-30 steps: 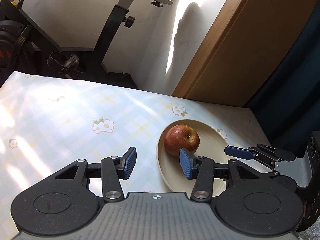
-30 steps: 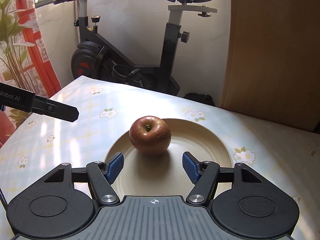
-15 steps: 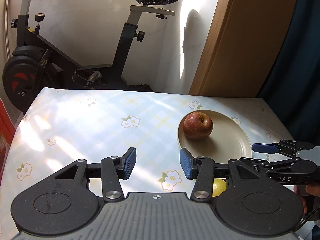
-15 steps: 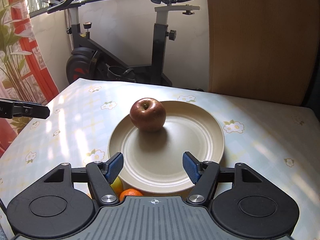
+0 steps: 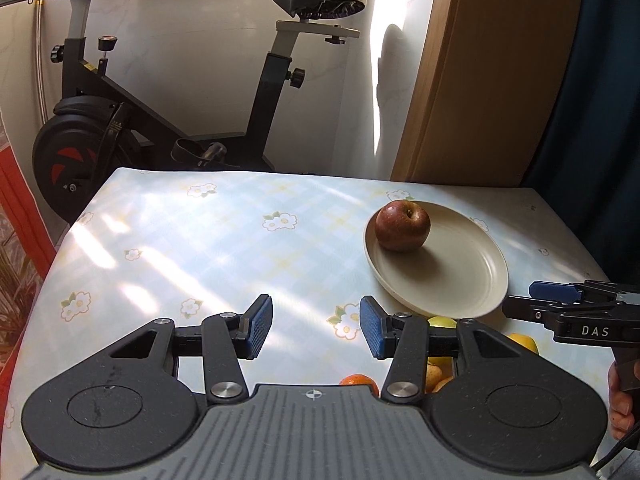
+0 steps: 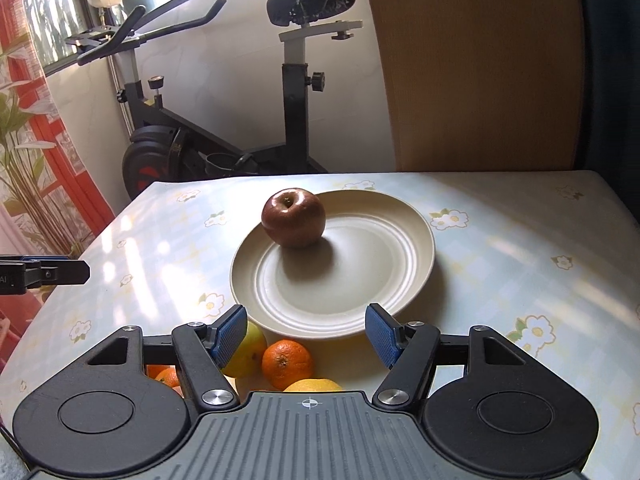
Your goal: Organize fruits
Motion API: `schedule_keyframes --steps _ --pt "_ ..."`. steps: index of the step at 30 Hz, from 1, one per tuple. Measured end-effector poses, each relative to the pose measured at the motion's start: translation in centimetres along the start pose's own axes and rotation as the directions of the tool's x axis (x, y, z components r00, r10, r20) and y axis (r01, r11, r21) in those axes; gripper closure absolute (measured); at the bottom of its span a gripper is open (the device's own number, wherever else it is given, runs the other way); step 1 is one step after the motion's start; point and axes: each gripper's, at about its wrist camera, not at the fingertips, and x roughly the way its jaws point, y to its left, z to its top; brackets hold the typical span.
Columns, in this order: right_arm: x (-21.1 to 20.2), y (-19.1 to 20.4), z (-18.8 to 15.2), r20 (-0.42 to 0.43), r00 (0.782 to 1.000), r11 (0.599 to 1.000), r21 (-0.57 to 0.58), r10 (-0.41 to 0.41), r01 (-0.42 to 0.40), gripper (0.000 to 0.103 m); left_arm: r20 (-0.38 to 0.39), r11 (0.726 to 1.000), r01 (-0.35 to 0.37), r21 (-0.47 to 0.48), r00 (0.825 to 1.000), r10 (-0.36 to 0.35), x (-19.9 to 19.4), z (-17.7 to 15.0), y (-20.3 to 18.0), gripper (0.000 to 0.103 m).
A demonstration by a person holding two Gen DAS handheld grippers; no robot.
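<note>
The right gripper (image 6: 306, 334) hangs over the near part of the table with its blue pads spread wide and nothing between them; the gap frames the near rim of the cream plate (image 6: 416, 252), which lies just ahead of the fingertips. Directly under and just behind that gap sits a cluster of loose fruit: an orange (image 6: 287, 363) near the middle, a yellow-green fruit (image 6: 250, 350) touching the left pad's side of the view, a yellow fruit (image 6: 314, 385) at the gripper body's edge, and another orange (image 6: 162, 376) partly hidden beneath the left finger link. Farther out, the red apple (image 6: 293, 218) rests upright, stem dimple up, on the far left part of the plate, well apart from the pads. The left gripper (image 5: 316, 332) is likewise spread and empty, held over bare flowered tablecloth (image 5: 192, 248) to the left of the plate (image 5: 472, 280); the apple (image 5: 402, 226) lies ahead and to its right, on the plate's far edge. From this view the right gripper (image 5: 560, 300) reaches in at the right edge, beside the plate's near rim. An exercise bike (image 6: 224, 132) stands behind the table.
</note>
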Motion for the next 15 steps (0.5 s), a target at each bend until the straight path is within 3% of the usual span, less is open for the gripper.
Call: schedule_keyframes --steps 10,15 --pt "-1.0 -0.4 -1.9 -0.031 0.999 0.998 0.059 -0.005 0.007 0.042 -0.075 0.998 0.042 -0.054 0.996 -0.046 -0.3 -2.5 0.4 0.052" --pt "-0.7 0.2 -2.1 -0.056 0.998 0.999 0.009 -0.038 0.039 0.044 -0.130 0.993 0.083 -0.084 0.987 -0.094 0.7 -3.9 0.2 0.052"
